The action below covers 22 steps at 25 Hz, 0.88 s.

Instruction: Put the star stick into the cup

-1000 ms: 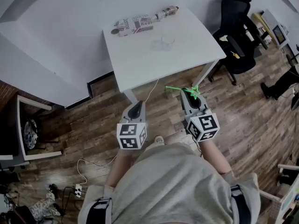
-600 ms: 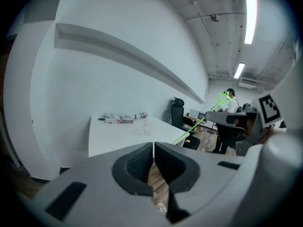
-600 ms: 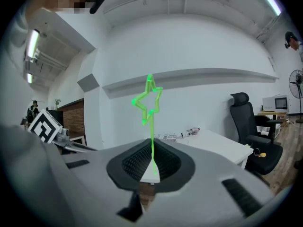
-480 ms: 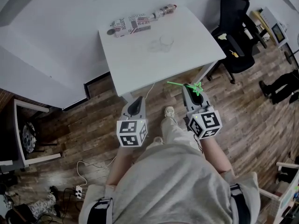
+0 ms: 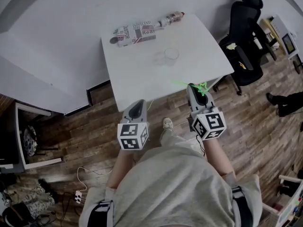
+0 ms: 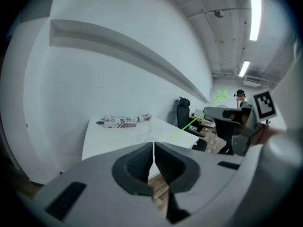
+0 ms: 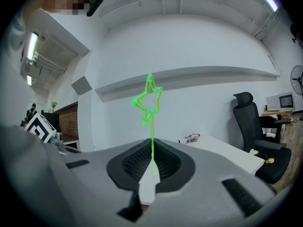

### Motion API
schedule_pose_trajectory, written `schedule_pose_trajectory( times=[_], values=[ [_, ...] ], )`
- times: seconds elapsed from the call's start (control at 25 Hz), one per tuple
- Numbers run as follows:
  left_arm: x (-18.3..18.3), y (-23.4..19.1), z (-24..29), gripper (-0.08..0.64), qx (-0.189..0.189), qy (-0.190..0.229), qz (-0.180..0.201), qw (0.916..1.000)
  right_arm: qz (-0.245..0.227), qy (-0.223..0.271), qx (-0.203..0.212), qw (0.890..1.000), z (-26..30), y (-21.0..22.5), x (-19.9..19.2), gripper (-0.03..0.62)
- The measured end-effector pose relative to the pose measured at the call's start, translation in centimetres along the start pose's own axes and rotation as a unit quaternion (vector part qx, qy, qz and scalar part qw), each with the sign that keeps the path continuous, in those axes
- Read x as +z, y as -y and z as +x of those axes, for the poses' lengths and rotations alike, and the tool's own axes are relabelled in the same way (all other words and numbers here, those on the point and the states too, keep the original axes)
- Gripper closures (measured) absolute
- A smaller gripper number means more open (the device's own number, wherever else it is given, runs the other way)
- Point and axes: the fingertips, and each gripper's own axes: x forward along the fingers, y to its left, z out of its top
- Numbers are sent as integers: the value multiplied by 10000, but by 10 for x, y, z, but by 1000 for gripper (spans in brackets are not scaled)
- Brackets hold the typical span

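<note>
A printed box [image 5: 135, 33] lies at the far edge of the white tabletop [image 5: 142, 77], with a bottle [image 5: 171, 18] on its side just beside it. A black chair [image 5: 244, 41] stands to the tabletop's right on the wooden floor [image 5: 71, 141].

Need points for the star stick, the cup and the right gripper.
star stick [image 7: 152, 138], right gripper view, on the green shaft just below the star.
cup [image 5: 170, 55], head view, on its clear wall.
right gripper [image 5: 194, 87], head view, midway between its fingertips.
</note>
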Motion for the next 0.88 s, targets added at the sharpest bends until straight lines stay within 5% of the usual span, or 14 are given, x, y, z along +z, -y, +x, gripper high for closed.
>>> schedule_pose_trajectory(
  times=[0.88],
  values=[
    [48,-28,120,549,356,-108,-173,9992,58,-300,262,9992,136,89,-1,581]
  ],
)
